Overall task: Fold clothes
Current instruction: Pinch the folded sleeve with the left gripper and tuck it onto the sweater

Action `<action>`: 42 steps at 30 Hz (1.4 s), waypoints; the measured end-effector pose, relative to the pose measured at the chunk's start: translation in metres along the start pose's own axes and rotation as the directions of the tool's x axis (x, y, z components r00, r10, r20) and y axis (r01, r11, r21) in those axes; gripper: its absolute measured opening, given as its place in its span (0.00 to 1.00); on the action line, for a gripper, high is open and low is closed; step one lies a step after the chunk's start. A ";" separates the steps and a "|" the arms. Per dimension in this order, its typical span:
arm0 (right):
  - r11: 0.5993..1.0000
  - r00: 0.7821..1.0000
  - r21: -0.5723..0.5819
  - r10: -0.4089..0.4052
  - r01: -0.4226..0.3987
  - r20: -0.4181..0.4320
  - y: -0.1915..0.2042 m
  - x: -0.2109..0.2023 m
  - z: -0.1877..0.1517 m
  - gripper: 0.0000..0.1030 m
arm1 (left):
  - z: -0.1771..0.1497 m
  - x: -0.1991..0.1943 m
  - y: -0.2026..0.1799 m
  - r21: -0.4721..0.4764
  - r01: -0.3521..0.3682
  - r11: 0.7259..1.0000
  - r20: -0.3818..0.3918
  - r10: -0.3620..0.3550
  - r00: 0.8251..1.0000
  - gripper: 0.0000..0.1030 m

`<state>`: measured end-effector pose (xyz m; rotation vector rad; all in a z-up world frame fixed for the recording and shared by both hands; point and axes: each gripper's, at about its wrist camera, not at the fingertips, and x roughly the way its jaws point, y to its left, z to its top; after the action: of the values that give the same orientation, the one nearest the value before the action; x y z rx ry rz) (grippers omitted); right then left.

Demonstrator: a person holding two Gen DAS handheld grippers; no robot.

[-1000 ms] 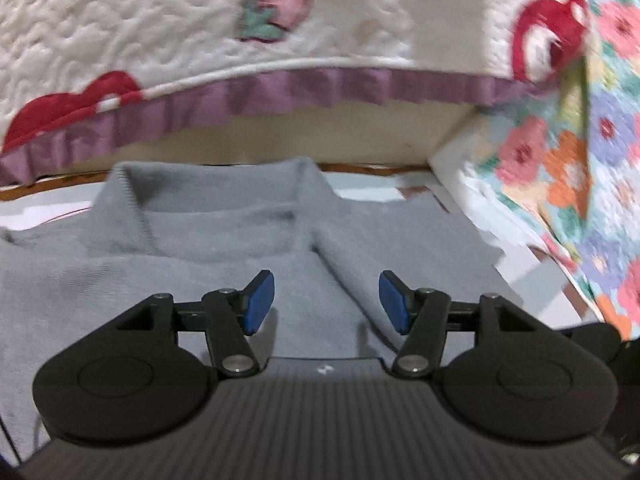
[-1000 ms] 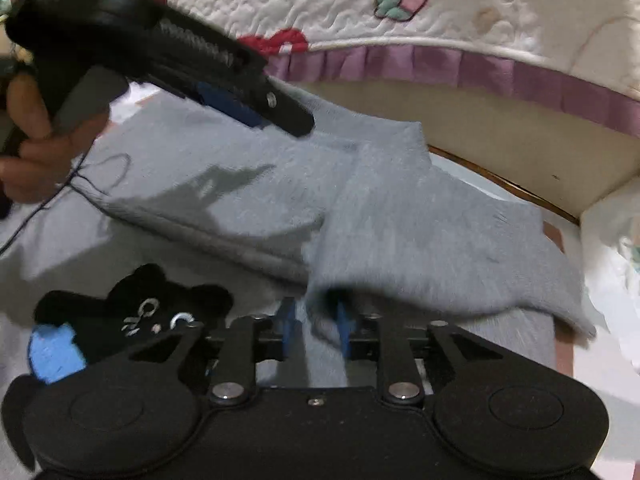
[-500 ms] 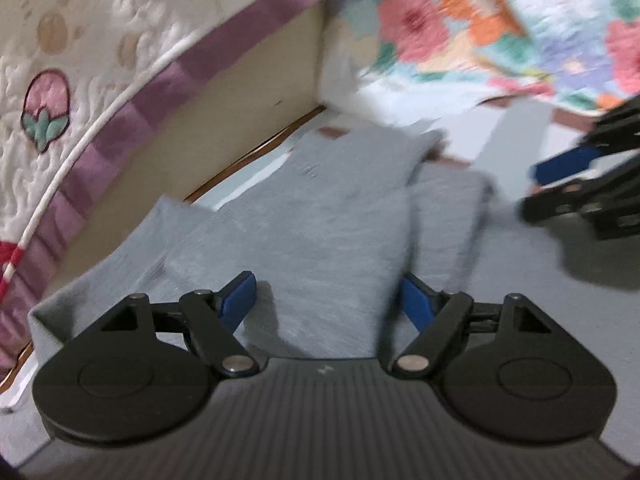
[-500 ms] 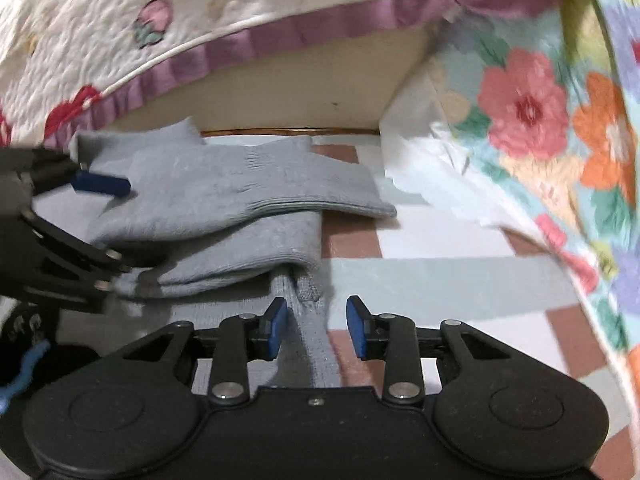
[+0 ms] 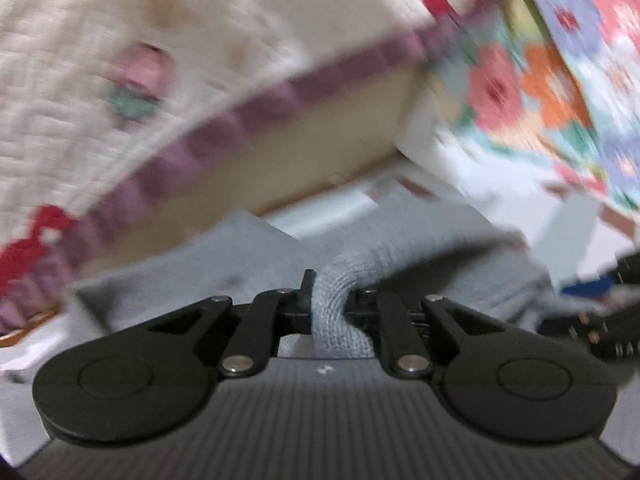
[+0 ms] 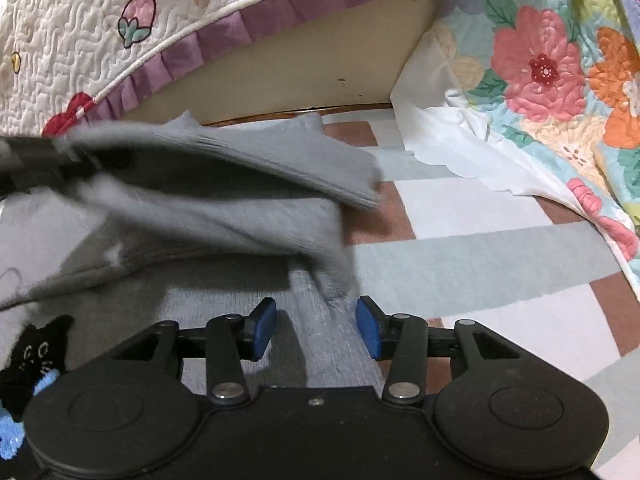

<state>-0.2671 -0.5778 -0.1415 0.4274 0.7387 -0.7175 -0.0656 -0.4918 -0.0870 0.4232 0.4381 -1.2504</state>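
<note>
While the left hand-held gripper (image 5: 330,307) pinches it, the grey sleeve (image 6: 256,160) stretches rightward.

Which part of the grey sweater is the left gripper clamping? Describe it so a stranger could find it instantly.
Start at the checked floor mat, where the grey sweater lies below the purple-frilled quilt. Its sleeve is lifted off the body, pinched in the left gripper. Unlike the flat fabric between the open right gripper's fingers, it hangs raised.

Left claw (image 5: 330,304) pads are hidden by gripped grey sweater (image 5: 340,320); the quilt (image 5: 120,92) is motion-blurred.
</note>
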 end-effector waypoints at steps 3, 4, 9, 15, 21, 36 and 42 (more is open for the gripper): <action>1.000 1.000 -0.016 -0.023 0.023 -0.001 0.003 -0.001 -0.003 0.50 | -0.012 -0.036 0.041 -0.128 -0.111 0.986 0.069 0.121 0.990 0.09; 0.999 1.000 -0.019 -0.030 0.030 0.004 0.004 -0.002 -0.003 0.53 | -0.022 -0.045 0.054 -0.188 -0.135 0.973 0.060 0.149 0.987 0.09; 0.997 0.997 -0.035 -0.065 0.066 0.029 0.010 -0.004 -0.006 0.52 | -0.073 -0.053 0.087 -0.338 -0.196 0.921 -0.068 0.183 0.981 0.10; 0.993 0.993 -0.037 -0.107 0.109 0.054 0.013 -0.006 -0.009 0.52 | -0.088 -0.065 0.100 -0.371 -0.293 0.881 -0.090 0.280 0.956 0.31; 0.994 0.997 0.083 -0.079 0.077 0.020 0.003 -0.010 -0.001 0.52 | -0.099 -0.080 0.126 -0.486 -0.303 0.819 -0.125 0.278 0.952 0.47; 0.947 0.999 0.321 -0.030 0.022 0.018 -0.016 -0.006 -0.010 0.52 | -0.130 -0.125 0.174 -0.842 -0.130 0.524 -0.048 0.167 0.985 0.56; 0.950 0.998 0.309 -0.053 0.043 0.026 -0.010 -0.007 -0.006 0.52 | -0.162 -0.126 0.193 -0.937 -0.194 0.289 -0.185 0.060 0.981 0.56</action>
<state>-0.2807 -0.5779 -0.1412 0.6814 0.6073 -0.8885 0.0741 -0.2537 -0.1436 -0.5410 1.1528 -0.5871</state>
